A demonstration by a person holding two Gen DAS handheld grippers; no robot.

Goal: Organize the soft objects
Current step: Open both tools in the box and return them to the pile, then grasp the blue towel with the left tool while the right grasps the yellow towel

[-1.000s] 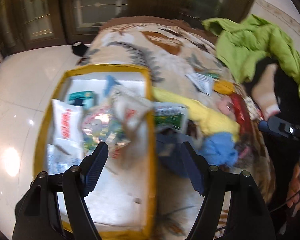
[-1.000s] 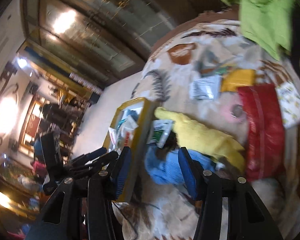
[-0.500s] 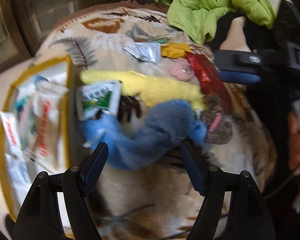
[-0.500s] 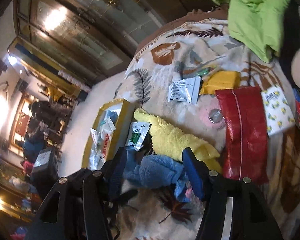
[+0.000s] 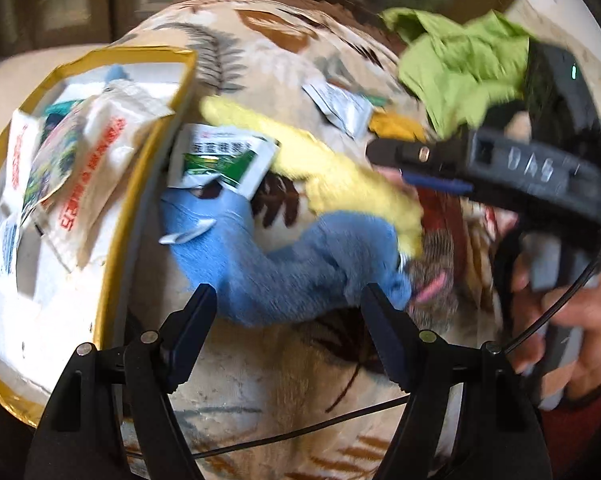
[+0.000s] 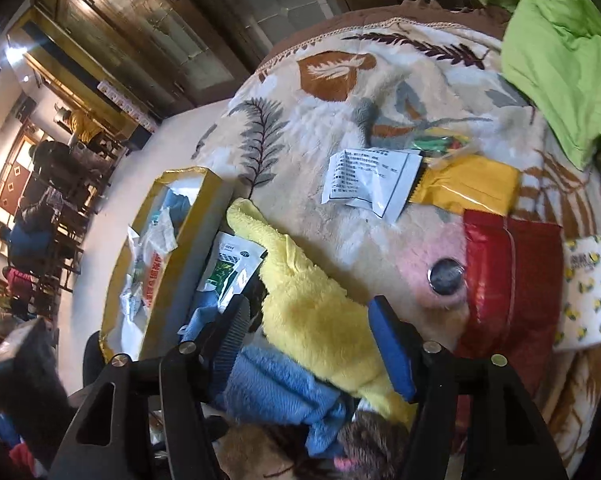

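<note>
A blue fluffy cloth [image 5: 284, 264] [image 6: 276, 392] lies on the leaf-patterned blanket [image 5: 260, 60], with a yellow fluffy cloth [image 5: 332, 176] [image 6: 316, 312] just beyond it. My left gripper [image 5: 286, 324] hovers open just in front of the blue cloth, holding nothing. My right gripper [image 6: 308, 340] stands open over the yellow cloth, its fingers on either side of it. In the left wrist view the right gripper's body [image 5: 500, 172] reaches in from the right, held by a hand [image 5: 572, 320]. A green-and-white sachet [image 5: 220, 160] rests on the blue cloth's far end.
A gold-rimmed box [image 5: 148, 184] [image 6: 196, 240] of packets sits left of the cloths. A white sachet [image 6: 368, 180], yellow packet [image 6: 468, 184], red pouch [image 6: 508, 280], pink item [image 6: 440, 276] and lime green garment [image 6: 560, 52] lie farther on. A brown furry item [image 6: 372, 440] adjoins the blue cloth.
My left gripper swung from over the box to the blue cloth. My right gripper came forward over the yellow cloth. Both stayed open.
</note>
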